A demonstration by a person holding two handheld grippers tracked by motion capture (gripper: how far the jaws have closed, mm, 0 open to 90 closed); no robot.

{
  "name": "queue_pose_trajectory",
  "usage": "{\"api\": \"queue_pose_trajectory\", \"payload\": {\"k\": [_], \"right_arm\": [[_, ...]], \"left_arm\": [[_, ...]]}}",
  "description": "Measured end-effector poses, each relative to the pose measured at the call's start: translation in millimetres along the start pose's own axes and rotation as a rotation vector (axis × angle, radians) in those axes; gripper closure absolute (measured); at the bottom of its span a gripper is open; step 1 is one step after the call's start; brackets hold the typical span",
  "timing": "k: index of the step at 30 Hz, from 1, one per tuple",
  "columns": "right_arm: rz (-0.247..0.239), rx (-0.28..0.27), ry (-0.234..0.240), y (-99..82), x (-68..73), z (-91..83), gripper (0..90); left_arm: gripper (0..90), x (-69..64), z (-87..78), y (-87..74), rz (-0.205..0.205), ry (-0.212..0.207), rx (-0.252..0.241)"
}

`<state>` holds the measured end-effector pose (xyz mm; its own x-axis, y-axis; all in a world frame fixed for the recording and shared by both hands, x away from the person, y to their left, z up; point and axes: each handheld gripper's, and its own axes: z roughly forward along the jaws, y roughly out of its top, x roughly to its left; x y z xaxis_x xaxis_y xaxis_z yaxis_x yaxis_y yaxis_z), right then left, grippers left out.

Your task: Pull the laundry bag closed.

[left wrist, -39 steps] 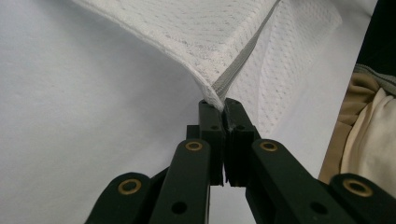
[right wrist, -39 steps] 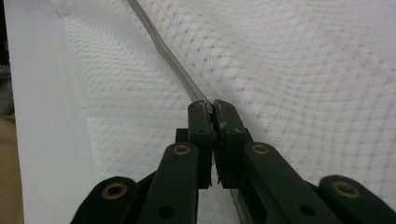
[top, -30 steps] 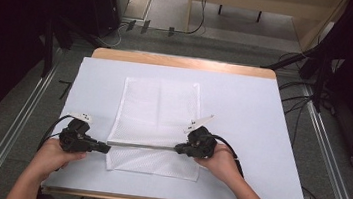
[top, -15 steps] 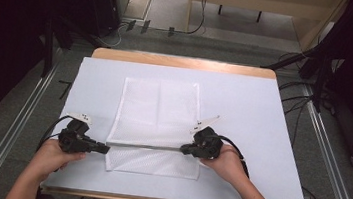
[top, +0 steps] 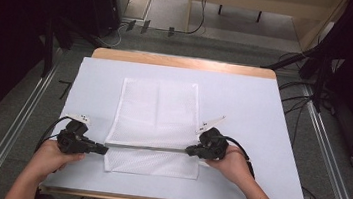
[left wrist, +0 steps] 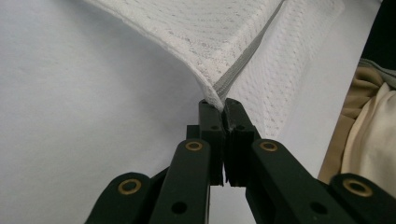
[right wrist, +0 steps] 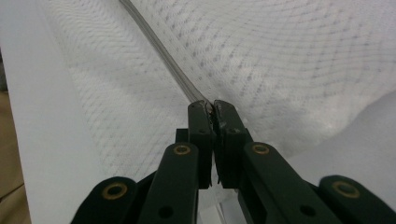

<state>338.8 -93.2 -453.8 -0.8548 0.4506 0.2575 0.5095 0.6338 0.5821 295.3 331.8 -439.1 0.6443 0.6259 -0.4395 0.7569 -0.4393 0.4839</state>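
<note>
Left gripper [top: 101, 148] clenched tight on the left end of the white mesh cloth [top: 156, 122], jaws pressed together with a corner of the fabric and its grey edge band pinched at the very tips, seen close in the left gripper view [left wrist: 218, 103]. Right gripper [top: 190, 151] likewise clamped, jaws closed on the opposite end of the same grey band, shown in the right gripper view [right wrist: 212, 108] with mesh [right wrist: 289, 60] spreading away beyond the tips. Held by a hand on each side, left hand [top: 52, 156] and right hand [top: 232, 165], entering from the near edge. Cloth lying in the middle of the white table cover [top: 263, 114], long side running away from the person, far part flat, near part lifted between the two grippers so that the grey band [top: 146, 147] stretches straight from one to the other. Below that line, a short strip of mesh resting flat toward the near edge. Fine netted weave visible, pale and slightly see-through, with a faint lengthwise crease down the centre. Wooden table edge [top: 183, 62] showing past the cover at the far side.
</note>
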Motion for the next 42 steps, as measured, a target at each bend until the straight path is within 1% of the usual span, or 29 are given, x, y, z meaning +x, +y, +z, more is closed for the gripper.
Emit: {"api": "queue_pose_trajectory", "payload": {"k": [1, 3, 5, 6, 7, 8, 9, 12, 13, 14, 15, 16, 17, 18, 21, 24, 25, 26, 28, 30, 32, 36, 39, 40, 42], "right_arm": [[0.002, -0.001, -0.004, -1.0, -0.5, -1.7, 88.0], [0.006, -0.010, 0.001, -2.8, -1.8, -4.5, 88.0], [0.004, -0.005, -0.007, -4.2, -2.6, -7.2, 88.0], [0.006, -0.009, -0.002, -5.0, -3.4, -7.9, 88.0], [0.009, -0.009, -0.002, -5.5, -3.8, -8.5, 87.9], [0.012, -0.008, -0.003, -5.6, -3.7, -8.7, 87.9], [0.009, -0.008, -0.003, -5.6, -3.5, -8.7, 87.9], [0.009, -0.010, -0.001, -5.5, -3.0, -8.4, 87.8], [0.009, -0.013, -0.001, -5.2, -2.5, -8.7, 87.6], [0.008, -0.018, 0.007, -5.1, -2.5, -8.3, 86.9], [0.009, -0.010, 0.020, -5.5, -3.4, -5.9, 86.6], [0.010, -0.001, 0.009, -5.8, -2.8, -5.5, 86.0], [0.010, -0.001, 0.009, -5.8, -2.8, -5.5, 86.0], [0.005, -0.004, 0.011, -5.7, -2.9, -4.8, 84.2], [0.010, -0.025, 0.005, -5.3, -3.3, -7.6, 79.8], [0.005, -0.065, -0.009, -4.7, -3.8, -11.4, 71.2], [0.003, -0.074, -0.012, -4.5, -3.8, -12.4, 68.1], [-0.001, -0.086, -0.018, -4.4, -3.9, -13.0, 65.1], [-0.005, -0.108, -0.033, -4.3, -4.7, -14.5, 57.5], [-0.003, -0.134, -0.051, -4.4, -5.8, -16.4, 49.0], [0.005, -0.161, -0.067, -4.8, -8.7, -19.0, 43.6], [0.038, -0.198, -0.087, -5.9, -15.2, -23.3, 38.8], [0.043, -0.234, -0.138, -7.4, -18.0, -25.8, 35.4], [0.039, -0.239, -0.150, -8.1, -19.1, -27.0, 35.3], [0.049, -0.248, -0.161, -9.5, -20.4, -29.4, 34.0]], "left_arm": [[88.9, -0.1, 0.4, 0.2, -0.001, -0.014, -0.001], [88.9, -1.6, 1.6, 0.7, 0.005, -0.006, 0.004], [88.9, -1.6, 2.0, 0.6, 0.005, -0.005, 0.008], [88.9, -1.4, 2.1, 0.5, 0.005, -0.008, 0.009], [88.8, -1.6, 1.9, 0.5, 0.008, -0.001, 0.009], [88.9, -1.7, 1.5, 0.7, 0.003, 0.004, 0.002], [88.8, -1.3, 0.8, 0.7, 0.003, -0.006, 0.001], [88.4, -0.4, 0.9, -0.3, 0.007, -0.007, -0.003], [87.9, 0.1, 1.1, -0.4, 0.005, 0.000, -0.006], [87.1, 0.9, 0.9, -0.2, 0.003, 0.017, -0.012], [82.4, 1.8, 1.3, -0.1, -0.009, 0.016, -0.022], [78.5, 2.8, 1.3, -0.1, -0.016, 0.021, -0.031], [78.5, 3.3, 1.2, 0.1, -0.021, 0.021, -0.032], [76.3, 3.9, 1.4, 0.2, -0.027, 0.018, -0.034], [70.5, 3.8, 0.6, 0.6, -0.031, 0.026, -0.046], [62.3, 3.4, -0.4, 1.7, -0.038, 0.028, -0.067], [60.2, 2.9, -1.0, 2.2, -0.033, 0.032, -0.074], [55.6, 2.3, -1.9, 3.0, -0.029, 0.042, -0.076], [50.4, 1.5, -3.2, 3.7, -0.019, 0.057, -0.103], [42.1, 1.9, -4.6, 4.2, -0.015, 0.072, -0.124], [38.8, 2.5, -6.8, 4.4, -0.018, 0.085, -0.142], [36.4, 4.0, -11.4, 3.9, -0.025, 0.123, -0.169], [35.9, 4.2, -14.7, 3.2, -0.030, 0.140, -0.188], [35.8, 4.6, -15.7, 3.0, -0.031, 0.144, -0.193], [35.2, 5.1, -17.4, 2.5, -0.038, 0.157, -0.198]]}}
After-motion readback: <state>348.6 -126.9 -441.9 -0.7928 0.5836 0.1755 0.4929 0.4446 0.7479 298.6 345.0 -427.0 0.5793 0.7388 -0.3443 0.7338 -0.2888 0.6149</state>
